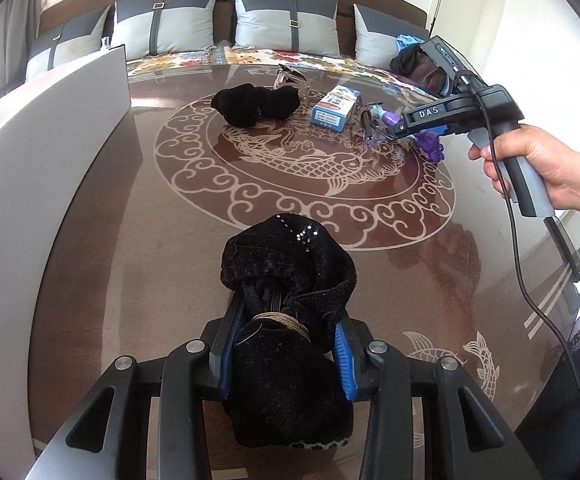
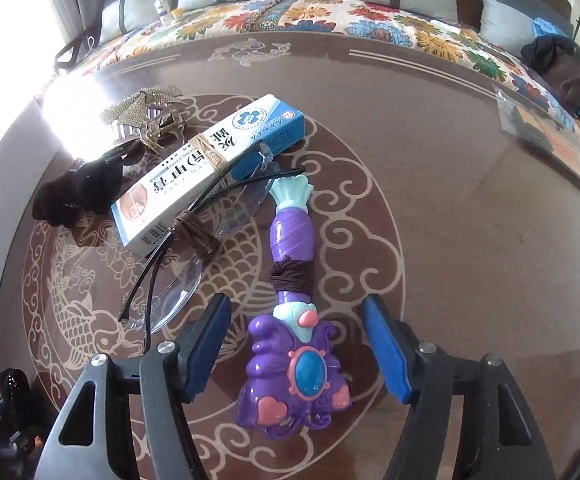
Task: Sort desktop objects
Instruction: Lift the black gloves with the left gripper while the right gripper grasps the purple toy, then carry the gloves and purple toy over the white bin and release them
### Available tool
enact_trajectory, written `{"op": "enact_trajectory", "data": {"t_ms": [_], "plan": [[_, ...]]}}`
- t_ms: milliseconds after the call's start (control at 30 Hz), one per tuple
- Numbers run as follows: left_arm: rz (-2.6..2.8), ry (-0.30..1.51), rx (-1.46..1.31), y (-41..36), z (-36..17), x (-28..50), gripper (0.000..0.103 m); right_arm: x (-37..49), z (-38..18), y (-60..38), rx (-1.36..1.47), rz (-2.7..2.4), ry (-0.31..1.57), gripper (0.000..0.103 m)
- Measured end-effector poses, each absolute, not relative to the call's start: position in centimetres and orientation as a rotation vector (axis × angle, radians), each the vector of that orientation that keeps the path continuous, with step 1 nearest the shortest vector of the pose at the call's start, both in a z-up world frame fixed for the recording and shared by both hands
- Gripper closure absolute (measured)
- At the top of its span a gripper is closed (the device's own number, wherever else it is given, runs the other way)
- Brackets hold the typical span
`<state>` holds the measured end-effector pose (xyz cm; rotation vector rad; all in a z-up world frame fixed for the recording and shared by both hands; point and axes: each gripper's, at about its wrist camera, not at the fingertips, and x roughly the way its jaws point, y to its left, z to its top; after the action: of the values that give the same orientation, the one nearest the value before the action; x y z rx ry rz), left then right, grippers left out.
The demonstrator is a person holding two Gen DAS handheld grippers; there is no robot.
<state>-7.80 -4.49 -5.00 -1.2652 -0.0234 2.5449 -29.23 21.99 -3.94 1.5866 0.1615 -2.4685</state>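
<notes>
My left gripper (image 1: 286, 320) is shut on a black velvet cloth bundle (image 1: 290, 280) tied with wire, held above the brown patterned table (image 1: 130, 240). My right gripper (image 2: 296, 320) is open, its blue pads on either side of a purple mermaid toy (image 2: 290, 344) that lies on the table; it also shows in the left wrist view (image 1: 396, 128), low over the toy (image 1: 430, 146). A blue-and-white medicine box (image 2: 210, 172) and clear glasses (image 2: 178, 276) lie left of the toy. A second black cloth (image 1: 256, 104) lies further back.
A hair claw clip (image 2: 150, 120) sits behind the box. A white board (image 1: 50, 140) stands along the table's left edge. A sofa with grey cushions (image 1: 286, 20) and a floral cover runs behind the table. Dark clothing (image 2: 562, 68) lies at the far right.
</notes>
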Motion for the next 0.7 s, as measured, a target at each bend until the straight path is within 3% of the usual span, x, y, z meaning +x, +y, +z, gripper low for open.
{"op": "enact_trajectory", "data": {"t_ms": [33,67,100,400,700], "plan": [[2.541,-0.027,-1.264,-4.5,-5.0,-7.9,0.064,-29.2,-4.2,21.8,1.573,-2.466,0.168,0.036],[2.537,-0.035,-1.263,-4.6,-5.0,-8.0,0.064,-29.1,-4.1,21.8,1.556,-2.476,0.183,0.05],[2.536,-0.046,-1.262,-4.7,-5.0,-8.0,0.064,-28.8,-4.1,21.9,1.549,-2.486,0.199,0.077],[2.531,-0.154,-1.23,-5.2,-4.2,-7.5,0.064,-22.9,-1.5,26.5,1.592,-2.468,0.026,0.082],[2.549,-0.3,-1.098,-7.6,0.8,-5.2,0.064,-14.8,3.2,26.8,1.499,-2.464,-0.025,0.082]]}}
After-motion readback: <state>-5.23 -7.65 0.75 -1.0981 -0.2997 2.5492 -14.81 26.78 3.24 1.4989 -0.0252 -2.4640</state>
